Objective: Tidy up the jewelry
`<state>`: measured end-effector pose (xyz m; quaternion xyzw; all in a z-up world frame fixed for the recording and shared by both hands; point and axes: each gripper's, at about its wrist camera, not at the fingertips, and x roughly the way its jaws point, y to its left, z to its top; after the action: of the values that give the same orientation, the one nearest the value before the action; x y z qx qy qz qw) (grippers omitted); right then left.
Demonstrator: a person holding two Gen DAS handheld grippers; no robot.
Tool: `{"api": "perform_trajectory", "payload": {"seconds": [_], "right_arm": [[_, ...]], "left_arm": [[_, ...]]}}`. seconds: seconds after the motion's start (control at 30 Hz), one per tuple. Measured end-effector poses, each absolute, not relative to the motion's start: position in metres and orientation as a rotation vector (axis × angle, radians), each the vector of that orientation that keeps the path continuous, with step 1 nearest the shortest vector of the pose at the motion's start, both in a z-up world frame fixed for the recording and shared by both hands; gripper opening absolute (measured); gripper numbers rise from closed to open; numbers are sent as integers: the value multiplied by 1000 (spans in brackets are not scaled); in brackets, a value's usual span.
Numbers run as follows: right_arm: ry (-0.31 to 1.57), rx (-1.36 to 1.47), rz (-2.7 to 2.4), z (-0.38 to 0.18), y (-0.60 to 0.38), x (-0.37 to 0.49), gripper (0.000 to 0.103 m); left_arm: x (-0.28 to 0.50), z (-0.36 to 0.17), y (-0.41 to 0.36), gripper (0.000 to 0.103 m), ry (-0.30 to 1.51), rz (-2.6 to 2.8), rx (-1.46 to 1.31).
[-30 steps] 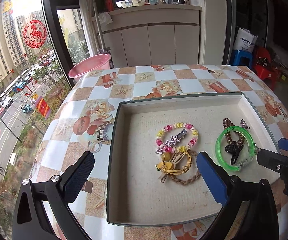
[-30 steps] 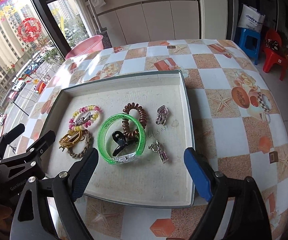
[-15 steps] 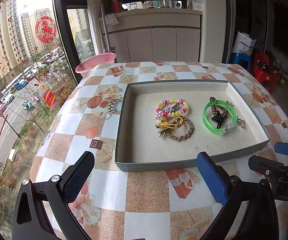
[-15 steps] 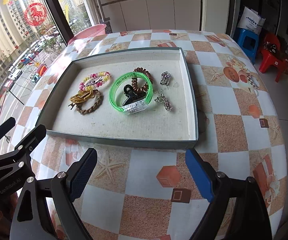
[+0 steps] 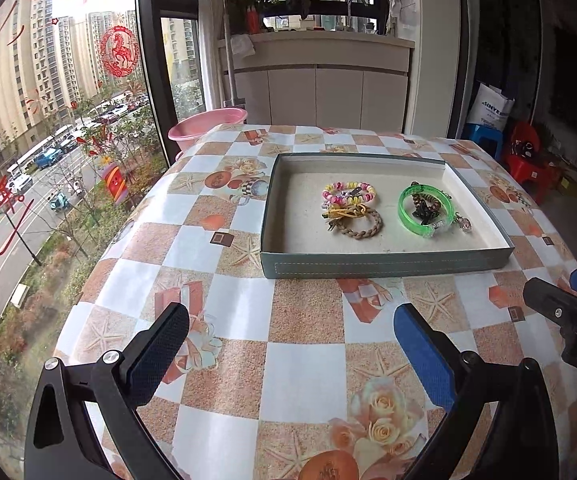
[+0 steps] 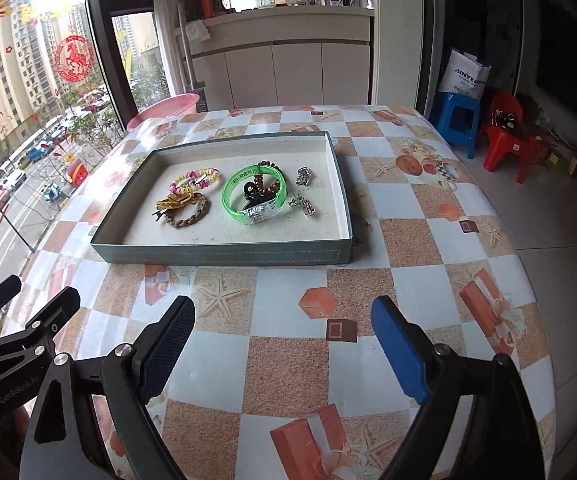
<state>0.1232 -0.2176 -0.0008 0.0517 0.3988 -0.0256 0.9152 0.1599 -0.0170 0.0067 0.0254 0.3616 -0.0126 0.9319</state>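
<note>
A grey-green tray point(image 5: 384, 266) point(image 6: 224, 256) sits on the checkered table. In it lie a pink-and-yellow bead bracelet point(image 5: 348, 192) point(image 6: 194, 179), a braided brown bracelet point(image 5: 362, 226) point(image 6: 188, 212) with a yellow clip, a green bangle point(image 5: 424, 204) point(image 6: 254, 192) around a black claw clip and brown coil tie, and small silver charms point(image 6: 304, 190). My left gripper point(image 5: 288, 350) is open and empty, well short of the tray. My right gripper point(image 6: 284, 342) is open and empty, also short of the tray. Each gripper shows at the edge of the other's view.
A pink basin point(image 5: 208, 126) point(image 6: 164, 110) stands beyond the table's far left corner by the window. White cabinets point(image 5: 316, 96) are behind the table. A blue stool point(image 6: 458, 120) and red chair point(image 6: 506, 136) stand on the floor at right.
Both grippers have pulled back and up from over the tray, so the tray now lies farther ahead. The jewelry has not moved. Both stay open.
</note>
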Motion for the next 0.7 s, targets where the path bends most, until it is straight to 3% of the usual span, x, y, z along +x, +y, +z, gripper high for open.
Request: {"api": "perform_trajectory", "payload": {"seconds": [0.7], "right_arm": [[652,-2,-177,21,-202,69,91]], "left_arm": [[117,27,-29,103,646,-57,73]]}}
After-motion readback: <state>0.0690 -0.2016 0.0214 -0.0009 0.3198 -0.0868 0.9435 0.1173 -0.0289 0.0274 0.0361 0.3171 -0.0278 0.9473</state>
